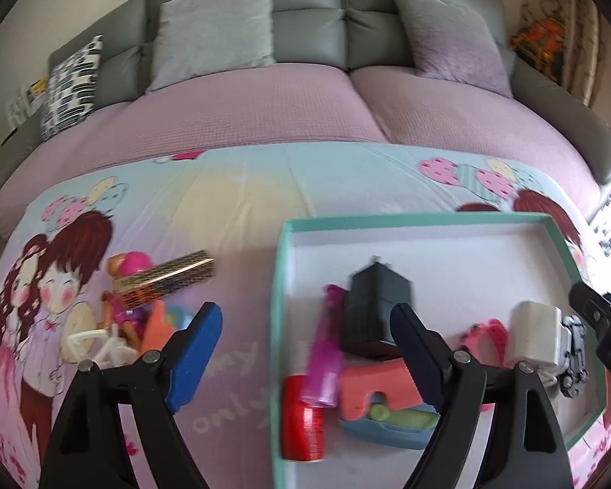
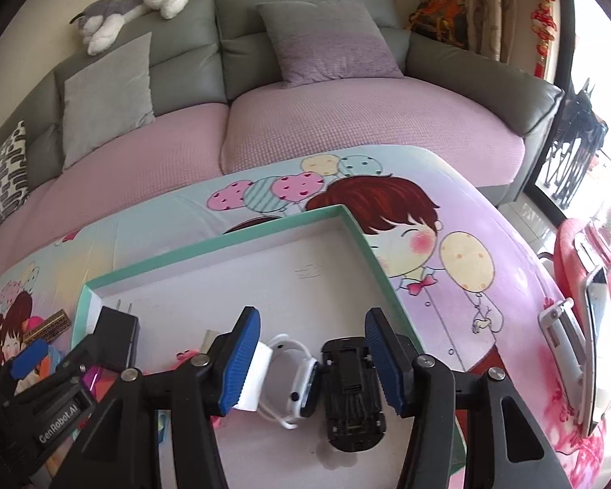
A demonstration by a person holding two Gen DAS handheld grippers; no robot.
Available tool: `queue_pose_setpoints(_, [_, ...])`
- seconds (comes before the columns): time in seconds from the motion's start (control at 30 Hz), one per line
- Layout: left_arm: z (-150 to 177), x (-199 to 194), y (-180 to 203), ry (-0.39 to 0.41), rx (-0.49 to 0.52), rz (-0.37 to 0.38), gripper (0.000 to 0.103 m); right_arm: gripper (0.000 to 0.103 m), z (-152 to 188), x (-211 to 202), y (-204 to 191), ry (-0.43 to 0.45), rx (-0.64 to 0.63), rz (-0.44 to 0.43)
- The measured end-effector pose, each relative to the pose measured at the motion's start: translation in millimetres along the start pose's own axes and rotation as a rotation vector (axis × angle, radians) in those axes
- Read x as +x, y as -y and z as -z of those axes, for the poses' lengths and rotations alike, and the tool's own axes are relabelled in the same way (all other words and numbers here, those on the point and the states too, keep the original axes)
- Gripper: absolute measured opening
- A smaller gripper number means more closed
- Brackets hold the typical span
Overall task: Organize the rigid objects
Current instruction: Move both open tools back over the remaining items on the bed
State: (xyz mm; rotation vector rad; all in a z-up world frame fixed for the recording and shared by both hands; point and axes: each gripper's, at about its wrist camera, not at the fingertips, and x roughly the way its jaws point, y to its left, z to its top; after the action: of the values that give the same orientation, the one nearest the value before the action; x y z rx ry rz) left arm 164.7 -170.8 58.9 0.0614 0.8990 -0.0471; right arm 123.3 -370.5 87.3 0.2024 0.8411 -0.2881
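Observation:
A teal-rimmed box (image 1: 279, 285) lies on the cartoon-print cloth. Inside it are a black plug adapter (image 1: 381, 305), a purple tube (image 1: 326, 350), a red cylinder (image 1: 303, 424), a coral block (image 1: 370, 383), a white charger (image 1: 533, 334) and a toy car (image 1: 574, 354). My left gripper (image 1: 305, 326) is open over the box's left wall, with the tube lying loose below it. My right gripper (image 2: 311, 322) is open above a white watch (image 2: 297, 383) and the upturned black toy car (image 2: 352, 391); neither pad presses on them.
Left of the box lie a patterned long box (image 1: 167, 281), a pink doll (image 1: 130, 265) and a white toy bicycle (image 1: 97, 342). A phone on a stand (image 2: 594, 346) sits at the right. The sofa (image 2: 305, 130) is behind.

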Motion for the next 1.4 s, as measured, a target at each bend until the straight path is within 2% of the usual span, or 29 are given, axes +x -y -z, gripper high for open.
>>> queue_pose_setpoints(0.1, [-0.7,-1.9,-14.8,0.016,-0.045,-0.046,0.090,0.059,0.6,-1.8,-7.1,0.005,-0.011,-0.021])
queue_pose_setpoints(0.17, [-0.8,-1.9,-24.3,0.016,-0.075,-0.069,0.090,0.069,1.3,-1.8,-13.1,0.005,-0.023,-0.036])
queue_pose_setpoints(0.3, [-0.8,-3.1,-40.5,0.024,-0.136,-0.087,0.090,0.073,3.4,-0.3,-23.7,0.000,-0.056,-0.048])
queue_pose_setpoints(0.37, [-0.4,-3.7,-47.3,0.030,-0.162,-0.093,0.090,0.082,4.2,-0.2,-27.2,0.002,-0.064,-0.057])
queue_pose_setpoints(0.53, [1.4,-1.6,-58.0,0.025,-0.187,-0.122,0.090,0.090,6.9,2.6,-36.0,-0.011,-0.086,-0.079])
queue_pose_setpoints(0.63, [1.9,0.0,-63.1,0.023,-0.207,-0.127,0.090,0.103,9.3,4.0,-43.4,-0.014,-0.115,-0.074])
queue_pose_setpoints(1.1, [3.8,0.3,-77.5,0.024,-0.259,-0.131,0.090,0.103,12.4,3.9,-57.6,-0.027,-0.145,-0.082])
queue_pose_setpoints(1.23, [4.1,0.0,-83.9,0.018,-0.262,-0.118,0.090,0.103,14.4,-1.7,-73.8,-0.018,-0.168,-0.134])
queue_pose_setpoints(1.4, [7.0,-6.3,-105.4,0.028,-0.304,-0.136,0.090,0.103,20.8,-8.6,-104.3,-0.011,-0.228,-0.196])
